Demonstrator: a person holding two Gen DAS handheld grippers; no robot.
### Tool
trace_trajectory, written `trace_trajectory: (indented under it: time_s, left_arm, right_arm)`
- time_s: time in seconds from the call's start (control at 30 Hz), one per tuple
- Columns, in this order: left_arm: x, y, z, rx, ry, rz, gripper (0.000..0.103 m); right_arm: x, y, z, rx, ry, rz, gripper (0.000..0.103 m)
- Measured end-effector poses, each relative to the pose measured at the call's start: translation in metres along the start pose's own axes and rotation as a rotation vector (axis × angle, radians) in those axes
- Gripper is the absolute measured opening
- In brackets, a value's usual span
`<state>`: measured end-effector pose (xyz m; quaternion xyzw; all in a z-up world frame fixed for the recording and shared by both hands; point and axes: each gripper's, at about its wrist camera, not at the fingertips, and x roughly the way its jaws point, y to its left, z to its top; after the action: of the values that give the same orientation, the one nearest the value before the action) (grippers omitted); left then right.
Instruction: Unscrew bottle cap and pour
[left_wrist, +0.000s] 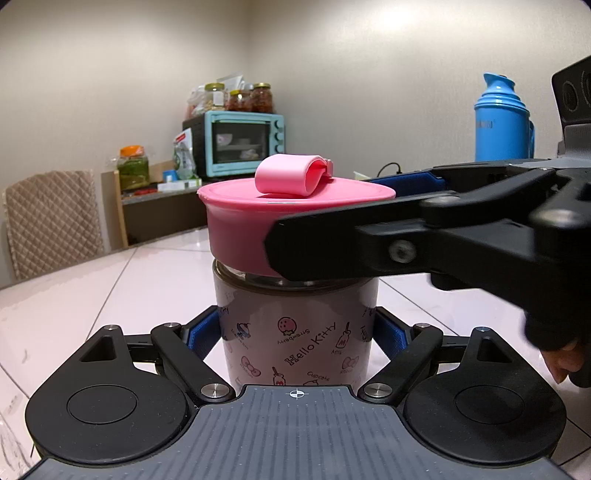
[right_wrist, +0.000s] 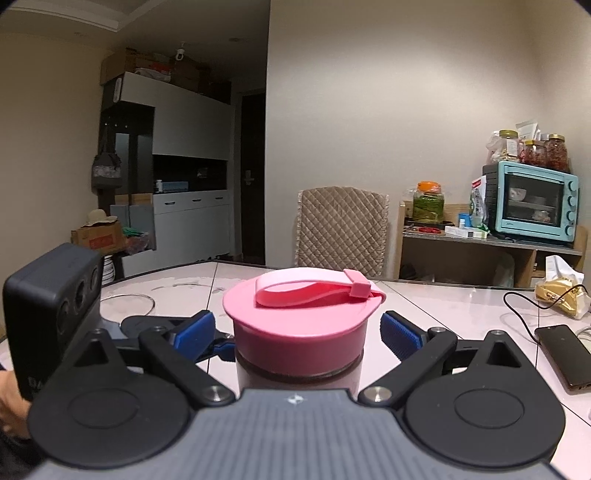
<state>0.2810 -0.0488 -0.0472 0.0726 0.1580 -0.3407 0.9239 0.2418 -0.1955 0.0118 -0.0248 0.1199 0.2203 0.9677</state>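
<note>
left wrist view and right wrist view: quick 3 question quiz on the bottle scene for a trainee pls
1. True or false: the right gripper straddles the cap with its jaws open.
2. The left gripper grips: A the cap, B the bottle, C nothing.
3. Fill in: the jars stand on the ___.

Key: 1 true; 2 B; 3 oven.

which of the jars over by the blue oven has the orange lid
The big jar of green pickles, standing alone on the shelf left of the oven. The jars on top of the oven hold reddish or pale contents, with gold or dark lids.
</note>
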Motion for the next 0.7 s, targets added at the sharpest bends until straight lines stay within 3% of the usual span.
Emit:
trace_trajectory:
  time_s: [0.53, 0.7]
  left_arm:
    - [0.0, 0.0, 0.0, 0.0, 0.0, 0.0, 0.09]
    - [0.0, 0.001, 0.0, 0.0, 0.0, 0.0, 0.09]
  right_arm:
    - [0.01, 0.014, -0.004, 0.018, 0.013, -0.057, 0.085]
    - [0.009, 0.011, -0.007, 0.006, 0.005, -0.032, 0.085]
